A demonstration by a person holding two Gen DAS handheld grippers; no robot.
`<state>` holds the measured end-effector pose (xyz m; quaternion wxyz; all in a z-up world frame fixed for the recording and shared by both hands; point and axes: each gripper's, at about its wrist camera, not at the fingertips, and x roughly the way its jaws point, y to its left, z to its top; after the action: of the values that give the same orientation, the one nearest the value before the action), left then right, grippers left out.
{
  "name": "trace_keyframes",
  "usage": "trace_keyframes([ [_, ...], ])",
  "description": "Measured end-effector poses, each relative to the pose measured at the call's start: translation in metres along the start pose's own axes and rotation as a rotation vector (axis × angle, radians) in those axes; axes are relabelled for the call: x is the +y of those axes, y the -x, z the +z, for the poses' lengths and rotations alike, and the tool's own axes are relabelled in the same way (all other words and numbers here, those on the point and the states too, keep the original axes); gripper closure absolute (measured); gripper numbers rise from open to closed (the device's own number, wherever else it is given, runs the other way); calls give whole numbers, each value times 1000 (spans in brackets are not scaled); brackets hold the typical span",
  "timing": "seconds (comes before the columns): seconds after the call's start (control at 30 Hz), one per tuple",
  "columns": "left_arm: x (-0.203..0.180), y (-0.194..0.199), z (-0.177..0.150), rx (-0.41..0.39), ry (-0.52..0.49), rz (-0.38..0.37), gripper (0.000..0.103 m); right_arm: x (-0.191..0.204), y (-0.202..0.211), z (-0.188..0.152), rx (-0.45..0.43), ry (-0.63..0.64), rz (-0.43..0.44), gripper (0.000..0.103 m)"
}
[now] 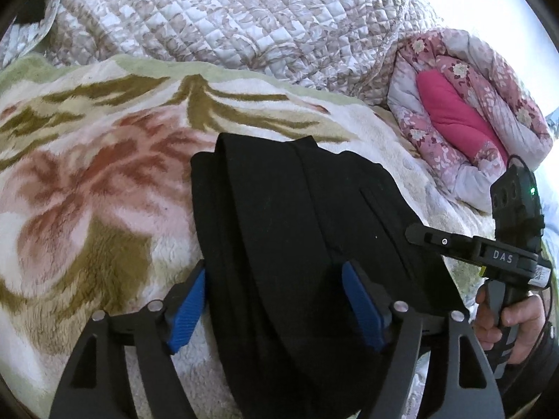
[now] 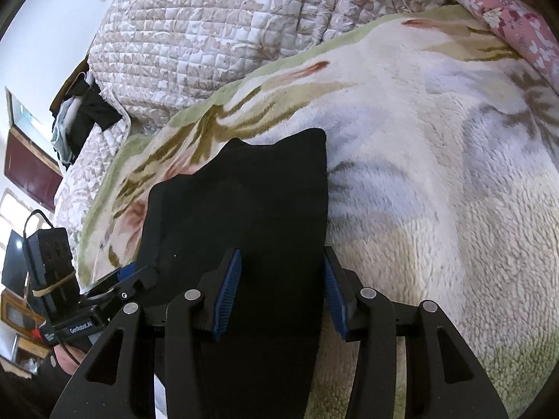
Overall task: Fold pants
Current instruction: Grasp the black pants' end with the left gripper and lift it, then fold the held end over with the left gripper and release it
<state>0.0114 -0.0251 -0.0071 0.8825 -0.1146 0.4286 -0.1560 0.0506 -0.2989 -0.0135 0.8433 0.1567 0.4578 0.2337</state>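
Black pants (image 1: pixel 297 230) lie folded lengthwise on a fluffy floral blanket (image 1: pixel 91 188). My left gripper (image 1: pixel 276 300) is open, its blue pads (image 1: pixel 188 307) standing on either side of the pants' near part. In the right wrist view the pants (image 2: pixel 244 209) run away from me, and my right gripper (image 2: pixel 281 293) is open over their right half, the right pad at the fabric's right edge. The right gripper also shows in the left wrist view (image 1: pixel 429 235), at the pants' right edge. The left gripper shows in the right wrist view (image 2: pixel 136 277), at the pants' left edge.
A quilted beige bedspread (image 1: pixel 223 21) is heaped behind the blanket. A rolled pink floral quilt (image 1: pixel 464 111) lies at the right. Dark clothes (image 2: pixel 84 115) hang at the far left, near a dark red door (image 2: pixel 28 171).
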Motion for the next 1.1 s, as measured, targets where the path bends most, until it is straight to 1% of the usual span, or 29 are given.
trace_keyframes([
  [0.03,0,1,-1,-1,3,0,28,1,0,-1,3,5,6,55],
  [0.07,0,3,-1,0,9,-4,33,3,1,-2,7,8,21,56],
  [0.1,0,4,-1,1,14,-10,36,4,2,-4,7,5,35,59],
  [0.17,-1,9,-2,-1,16,-17,48,6,3,-7,14,9,61,61],
  [0.27,-3,10,-2,-10,9,-20,53,5,-3,-5,18,15,35,63],
  [0.33,-3,7,1,-7,14,-26,56,3,-6,-1,12,-4,28,71],
  [0.37,-3,7,3,-7,18,-29,59,4,-6,0,8,-5,26,72],
  [0.4,-4,7,4,-10,16,-28,60,5,-5,0,4,0,25,77],
  [0.43,-6,8,4,-13,8,-24,63,9,-3,-1,-4,12,21,80],
  [0.5,-9,12,4,-24,-8,-11,68,16,2,-3,-24,42,8,82],
  [0.57,-11,17,6,-34,-13,-2,73,20,9,-2,-45,47,20,83],
  [0.7,-16,25,11,-47,-28,-5,76,34,22,3,-89,77,46,85],
  [0.73,-18,27,13,-50,-37,-7,76,38,26,6,-99,84,56,88],
  [0.8,-21,33,21,-66,-58,-9,76,47,28,13,-108,99,64,88],
  [0.97,-16,42,55,-124,-94,23,77,69,21,45,-133,154,64,88],
  [1.1,1,35,89,-145,-116,53,77,79,2,79,-142,185,61,88],
])
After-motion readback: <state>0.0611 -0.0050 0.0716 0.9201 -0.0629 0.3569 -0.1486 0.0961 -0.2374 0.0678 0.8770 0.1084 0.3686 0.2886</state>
